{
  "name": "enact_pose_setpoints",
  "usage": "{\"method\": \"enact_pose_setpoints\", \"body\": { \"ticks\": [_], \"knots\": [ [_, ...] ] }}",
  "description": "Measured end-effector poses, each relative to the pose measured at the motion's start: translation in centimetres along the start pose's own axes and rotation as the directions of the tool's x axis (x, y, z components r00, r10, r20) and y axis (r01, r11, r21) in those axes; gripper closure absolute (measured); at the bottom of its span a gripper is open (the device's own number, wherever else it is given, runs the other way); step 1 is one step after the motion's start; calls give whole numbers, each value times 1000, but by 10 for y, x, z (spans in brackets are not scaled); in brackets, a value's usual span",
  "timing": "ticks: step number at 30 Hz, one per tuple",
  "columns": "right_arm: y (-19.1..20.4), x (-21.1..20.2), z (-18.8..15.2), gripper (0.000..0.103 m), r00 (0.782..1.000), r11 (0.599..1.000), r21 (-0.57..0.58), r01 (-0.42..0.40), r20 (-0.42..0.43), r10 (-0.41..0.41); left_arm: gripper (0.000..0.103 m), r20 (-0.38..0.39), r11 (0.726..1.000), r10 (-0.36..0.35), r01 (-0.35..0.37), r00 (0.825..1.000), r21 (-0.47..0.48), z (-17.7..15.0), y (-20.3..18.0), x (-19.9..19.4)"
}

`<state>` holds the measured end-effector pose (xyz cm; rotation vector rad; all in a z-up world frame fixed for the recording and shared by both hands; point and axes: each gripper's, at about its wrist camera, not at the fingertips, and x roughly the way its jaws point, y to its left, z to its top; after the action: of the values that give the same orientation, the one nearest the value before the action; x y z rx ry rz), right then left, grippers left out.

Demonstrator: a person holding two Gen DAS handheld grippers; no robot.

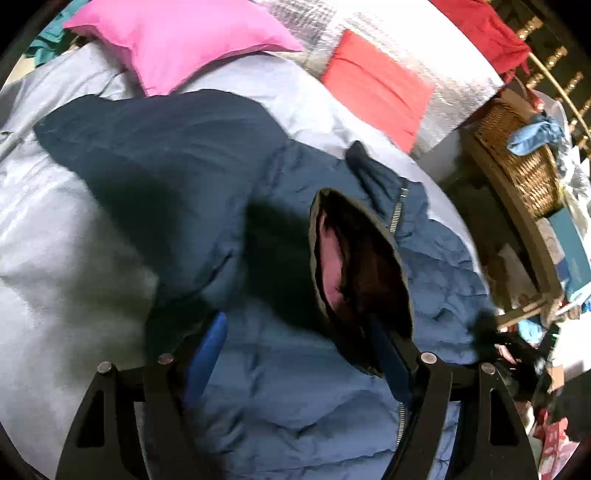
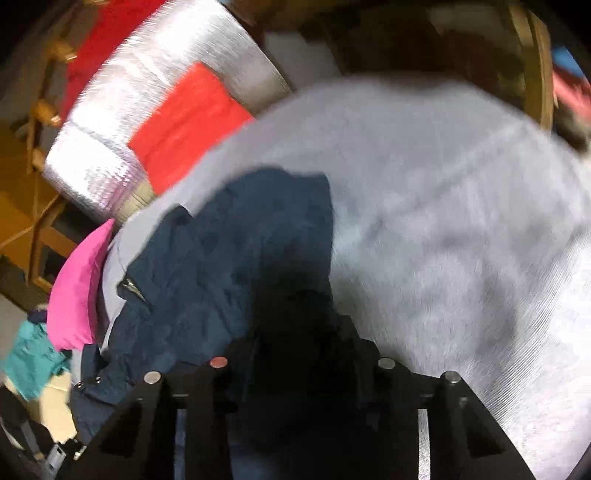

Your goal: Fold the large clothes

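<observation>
A bed [image 1: 55, 229] with a pale grey cover fills both views, and everything here is placed against it. Across its middle lies the jacket [image 1: 295, 387], blue and quilted, its zip open and a dark hood lining turned up. At the bed's head rest a silver quilt [image 1: 388, 33], a pink pillow [image 1: 177, 40] and a red cloth [image 1: 376, 88]. Beside the bed stands a wicker basket [image 1: 524, 173]. The left tongs [image 1: 295, 332] hang over the jacket with jaws apart, one finger [image 1: 207, 354] against the fabric. The right tongs [image 2: 295, 332] sit in dark folds of the jacket [image 2: 229, 240]; I cannot tell whether they grip.
</observation>
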<state>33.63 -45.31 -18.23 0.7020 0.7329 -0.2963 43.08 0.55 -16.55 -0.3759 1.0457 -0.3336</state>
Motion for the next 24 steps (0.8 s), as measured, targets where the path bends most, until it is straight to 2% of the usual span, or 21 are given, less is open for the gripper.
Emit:
{"method": "enact_pose_setpoints", "body": {
  "ticks": [2, 3, 5, 7, 9, 11, 13, 16, 18, 19, 20, 21, 22, 24],
  "knots": [
    [7, -8, 0, 62, 998, 999, -45, 27, 53, -25, 25, 10, 1000, 19, -19, 1000, -15, 0, 6, -5],
    [8, -6, 0, 62, 997, 996, -65, 56, 49, -53, 25, 16, 999, 25, -25, 1000, -20, 0, 7, -7],
    [4, 8, -2, 62, 994, 993, -63, 103, -12, -104, 25, 15, 999, 51, -51, 999, -13, 0, 11, -9],
    [-4, 21, -2, 59, 991, 994, -34, 106, -79, -109, 25, -3, 993, 117, -117, 993, 12, -2, 14, -7],
    [-6, 18, 0, 59, 992, 995, -15, 97, -81, -98, 25, -11, 988, 154, -154, 988, 21, -4, 16, -5],
    [-5, 9, 2, 51, 993, 995, -14, 101, -66, -102, 25, -19, 990, 142, -142, 990, 9, -5, 22, -6],
    [-2, -5, 4, 35, 993, 993, -18, 118, -15, -118, 25, -1, 992, 123, -123, 992, 3, -5, 21, -14],
    [5, -39, 6, 33, 980, 988, -46, 147, 145, -139, 25, 82, 994, 105, -107, 991, 25, -4, 9, -33],
    [16, -59, 2, 33, 970, 990, -103, 96, 232, -70, 25, 132, 995, 64, -73, 989, 65, -5, -5, -41],
    [22, -62, -1, 33, 970, 989, -133, 70, 241, -36, 25, 142, 993, 45, -60, 989, 100, -5, -17, -40],
    [30, -62, -4, 34, 973, 983, -178, 44, 229, -2, 25, 147, 989, 36, -56, 988, 136, -7, -26, -39],
    [35, -59, -7, 39, 979, 977, -213, 28, 205, 16, 25, 151, 984, 32, -58, 988, 171, -9, -34, -37],
    [41, -52, -12, 50, 986, 969, -246, 6, 162, 35, 25, 150, 977, 31, -61, 988, 203, -11, -43, -32],
    [47, -31, -19, 55, 997, 964, -263, -37, 49, 51, 25, 111, 969, 48, -73, 993, 234, -14, -54, -15]
  ]
}}
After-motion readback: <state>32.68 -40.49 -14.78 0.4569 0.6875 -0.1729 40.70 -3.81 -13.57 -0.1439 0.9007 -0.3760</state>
